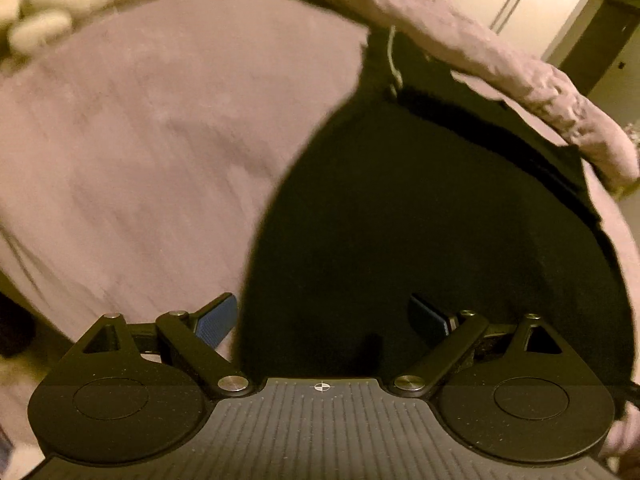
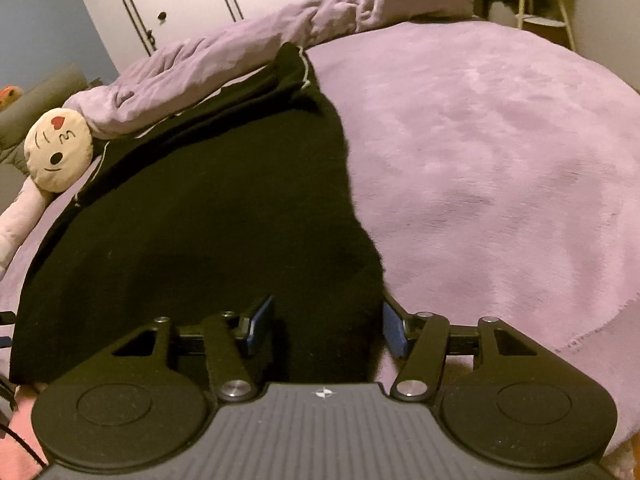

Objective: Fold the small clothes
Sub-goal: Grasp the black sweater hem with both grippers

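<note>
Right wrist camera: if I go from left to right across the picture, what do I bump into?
Round face cushion → black garment → purple bed cover. The rolled purple blanket stretches across the back, so it has no clear place in that order.

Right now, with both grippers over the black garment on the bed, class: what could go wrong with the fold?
1. The right gripper is open at the black garment's edge; closing may pinch the purple blanket too.
2. The far end looks bunched against the rolled duvet, so creases may get folded in.
</note>
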{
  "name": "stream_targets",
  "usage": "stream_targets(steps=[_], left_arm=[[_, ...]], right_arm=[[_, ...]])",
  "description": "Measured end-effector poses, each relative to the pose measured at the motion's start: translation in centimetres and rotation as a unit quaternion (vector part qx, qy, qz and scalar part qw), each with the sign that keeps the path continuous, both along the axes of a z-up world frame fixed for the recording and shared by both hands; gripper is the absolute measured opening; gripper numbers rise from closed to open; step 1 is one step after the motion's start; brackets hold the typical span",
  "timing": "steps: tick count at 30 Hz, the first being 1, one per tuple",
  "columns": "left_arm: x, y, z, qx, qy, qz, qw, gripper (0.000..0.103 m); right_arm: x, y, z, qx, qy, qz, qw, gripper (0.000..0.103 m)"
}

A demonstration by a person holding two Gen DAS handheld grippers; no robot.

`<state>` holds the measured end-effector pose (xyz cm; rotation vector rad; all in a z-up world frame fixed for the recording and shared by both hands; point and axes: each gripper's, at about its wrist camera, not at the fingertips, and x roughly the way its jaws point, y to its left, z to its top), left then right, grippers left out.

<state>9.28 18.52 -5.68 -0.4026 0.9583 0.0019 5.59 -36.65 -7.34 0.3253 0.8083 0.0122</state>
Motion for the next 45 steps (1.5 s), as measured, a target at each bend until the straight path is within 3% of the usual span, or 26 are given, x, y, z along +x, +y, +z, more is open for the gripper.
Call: stream_targets(steps=[3, 6, 9, 11, 15, 19, 22, 24, 26, 29, 30, 33, 35, 37, 39, 40, 41, 42, 45], left_arm=[[0.0, 0.0, -1.3, -0.019, 0.023, -0.009, 0.9995, 0.086], [-0.3, 0.1, -1.6, -0.021, 0.02, -0.019, 0.9994, 0.076], [-0.6, 0.6, -1.6, -0.03, 0.017, -0.026, 0.9991, 0.059], [-0.6, 1.1, -1.6, -0.037, 0.015, -0.027, 0.9988, 0.059], [-0.8, 1.3, -1.7, -0.048, 0.011, -0.026, 0.9984, 0.077], [-0.4, 0.1, -1.7, -0.036, 0.014, -0.038, 0.9985, 0.078], [-0.3, -0.2, -1.4, -0.028, 0.012, -0.04, 0.9987, 0.06], [-0.4, 0.1, -1.3, -0.032, 0.011, -0.034, 0.9989, 0.036], [-0.6, 0.7, -1.1, -0.047, 0.008, -0.027, 0.9985, 0.023], [-0.6, 1.1, -1.3, -0.063, 0.009, -0.024, 0.9977, 0.024], [-0.4, 1.0, -1.5, -0.061, 0.014, -0.024, 0.9977, 0.035], [-0.2, 0.8, -2.0, -0.072, 0.025, -0.031, 0.9966, 0.053], [-0.1, 0.4, -2.0, -0.067, 0.025, -0.041, 0.9966, 0.058], [0.1, -0.1, -2.0, -0.058, 0.027, -0.048, 0.9968, 0.056], [0.2, -0.4, -1.9, -0.04, 0.03, -0.055, 0.9972, 0.034], [0.2, -0.5, -1.8, -0.03, 0.033, -0.056, 0.9974, 0.028], [0.2, -0.3, -1.6, -0.035, 0.033, -0.058, 0.9972, 0.019], [0.1, -0.2, -1.3, -0.042, 0.03, -0.061, 0.9968, 0.016], [-0.2, -0.6, 0.8, -0.032, 0.009, -0.095, 0.995, 0.015]], right_arm=[[0.4, 0.1, 0.0, 0.004, 0.006, 0.011, 1.0, 0.039], [0.4, 0.0, 0.1, 0.007, 0.008, 0.031, 0.999, 0.026], [0.5, -0.2, 0.2, 0.006, 0.013, 0.047, 0.999, 0.025], [0.6, -0.4, 0.2, 0.0, 0.018, 0.051, 0.999, 0.025], [1.1, -1.1, 0.4, 0.012, 0.013, 0.037, 0.999, 0.031], [1.9, -1.7, 0.4, 0.024, 0.006, 0.04, 0.999, 0.033], [2.5, -2.0, -0.1, 0.05, 0.016, 0.052, 0.997, 0.034], [2.4, -2.0, -0.2, 0.061, 0.021, 0.067, 0.996, 0.03], [2.2, -1.6, -0.4, 0.054, 0.029, 0.084, 0.995, 0.028], [1.5, -1.3, -0.5, 0.043, 0.034, 0.1, 0.993, 0.029], [1.4, -1.3, -0.5, 0.045, 0.037, 0.101, 0.993, 0.029], [1.3, -1.1, -0.4, 0.045, 0.046, 0.109, 0.992, 0.029], [1.4, -0.9, -0.3, 0.041, 0.049, 0.115, 0.991, 0.03], [1.6, -0.8, -0.3, 0.041, 0.053, 0.116, 0.991, 0.03], [1.6, -0.7, -0.2, 0.04, 0.054, 0.119, 0.991, 0.031], [1.7, -0.6, -0.2, 0.039, 0.054, 0.12, 0.991, 0.029], [1.7, -0.6, -0.1, 0.04, 0.054, 0.12, 0.991, 0.024], [1.7, -0.8, 0.0, 0.048, 0.056, 0.122, 0.99, 0.015], [2.1, -1.3, 0.6, 0.084, 0.053, 0.125, 0.987, 0.012]])
